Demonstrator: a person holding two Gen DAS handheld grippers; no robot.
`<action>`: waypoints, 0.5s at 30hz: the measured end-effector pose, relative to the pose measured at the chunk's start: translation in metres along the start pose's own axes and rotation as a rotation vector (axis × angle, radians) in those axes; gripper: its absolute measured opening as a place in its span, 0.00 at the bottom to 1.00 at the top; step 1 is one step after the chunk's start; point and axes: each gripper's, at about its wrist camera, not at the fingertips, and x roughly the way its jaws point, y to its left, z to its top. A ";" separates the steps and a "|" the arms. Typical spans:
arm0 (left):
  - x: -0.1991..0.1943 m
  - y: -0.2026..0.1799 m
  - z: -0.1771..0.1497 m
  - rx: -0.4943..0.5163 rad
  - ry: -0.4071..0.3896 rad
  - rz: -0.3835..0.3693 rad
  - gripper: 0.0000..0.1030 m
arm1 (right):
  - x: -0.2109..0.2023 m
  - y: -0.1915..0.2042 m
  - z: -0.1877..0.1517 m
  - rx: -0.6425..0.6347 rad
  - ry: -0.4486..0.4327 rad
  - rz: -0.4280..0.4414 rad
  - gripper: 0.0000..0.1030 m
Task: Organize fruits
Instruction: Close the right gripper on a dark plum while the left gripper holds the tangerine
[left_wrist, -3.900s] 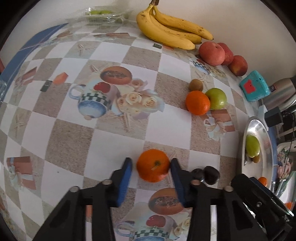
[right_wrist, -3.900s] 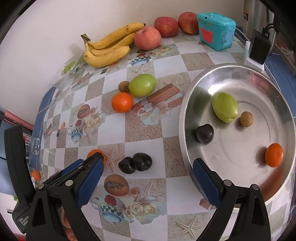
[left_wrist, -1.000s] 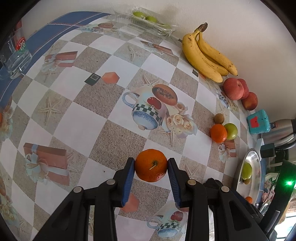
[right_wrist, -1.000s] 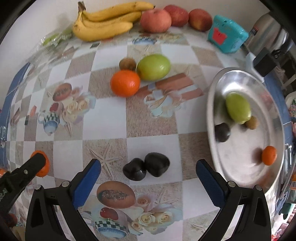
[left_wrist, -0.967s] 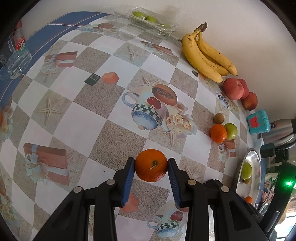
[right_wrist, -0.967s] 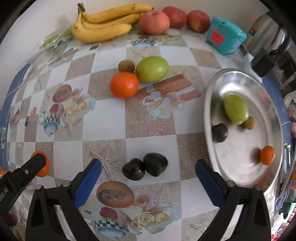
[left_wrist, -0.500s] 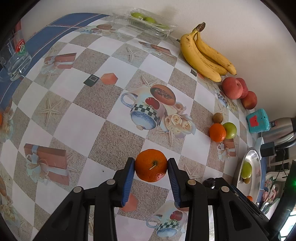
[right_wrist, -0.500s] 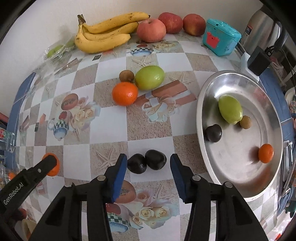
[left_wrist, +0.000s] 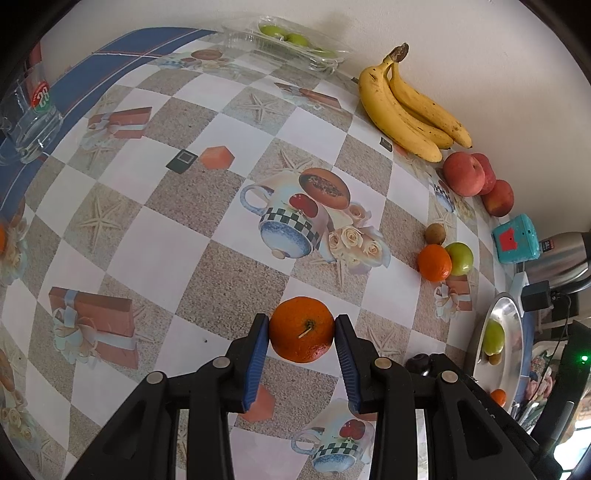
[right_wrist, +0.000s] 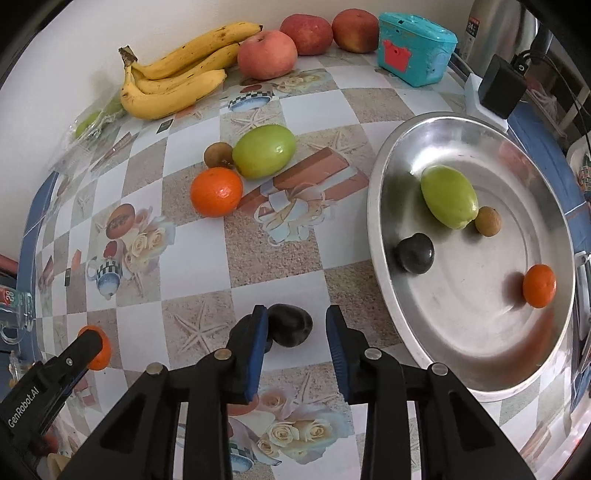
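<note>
My left gripper is shut on an orange and holds it above the checkered tablecloth; it also shows in the right wrist view. My right gripper is open, its jaws around a dark plum on the table; a second plum is mostly hidden behind the left finger. The steel plate at right holds a green fruit, a dark plum, a small brown fruit and a small orange.
On the table lie an orange, a green fruit and a small brown fruit. Bananas, apples and a teal box line the wall. A glass stands far left.
My right gripper has narrowed from wide open and come down around the dark plum. My left gripper keeps the orange lifted, almost still.
</note>
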 end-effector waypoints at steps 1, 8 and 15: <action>0.000 0.000 0.000 0.001 -0.001 0.000 0.37 | 0.002 0.001 0.000 0.002 0.007 0.005 0.33; -0.001 -0.001 0.000 0.003 -0.001 0.002 0.37 | 0.004 -0.001 0.000 0.027 0.016 0.044 0.25; -0.002 -0.002 0.000 0.006 -0.004 0.004 0.37 | -0.001 -0.003 -0.002 0.032 0.012 0.046 0.22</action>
